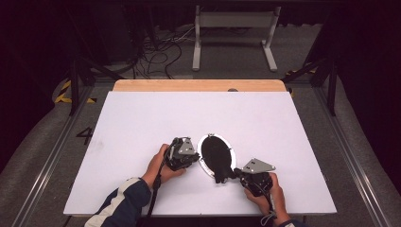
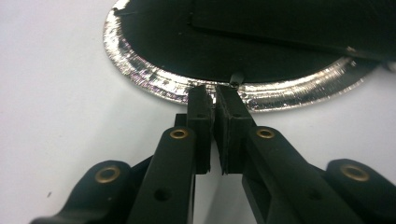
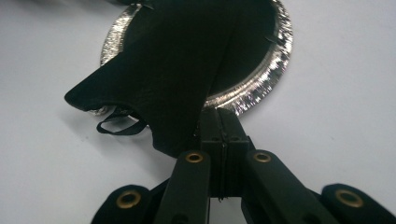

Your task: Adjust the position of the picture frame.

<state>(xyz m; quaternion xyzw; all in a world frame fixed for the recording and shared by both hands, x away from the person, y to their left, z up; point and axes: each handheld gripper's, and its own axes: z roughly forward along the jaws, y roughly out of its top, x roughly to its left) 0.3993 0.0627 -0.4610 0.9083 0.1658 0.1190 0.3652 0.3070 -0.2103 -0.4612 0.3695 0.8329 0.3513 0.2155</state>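
Here, the relation that counts:
Thing: an oval silver foil tray (image 1: 231,152) with a black cloth piece (image 1: 216,156) lying in it, near the front middle of the white table (image 1: 142,118).
Long axis: runs from far-left to near-right in the high view.
Left gripper (image 2: 215,93): just beside the tray's left rim, jaws almost together, tips touching the foil edge; whether they pinch it I cannot tell.
Right gripper (image 3: 223,114): at the tray's near end, clenched, seemingly on the cloth's overhanging edge.
Nearer hand: judged equal, one per end.

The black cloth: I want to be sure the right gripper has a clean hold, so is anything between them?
Nothing visible: the right gripper is shut at the black cloth, beside the silver plate rim.
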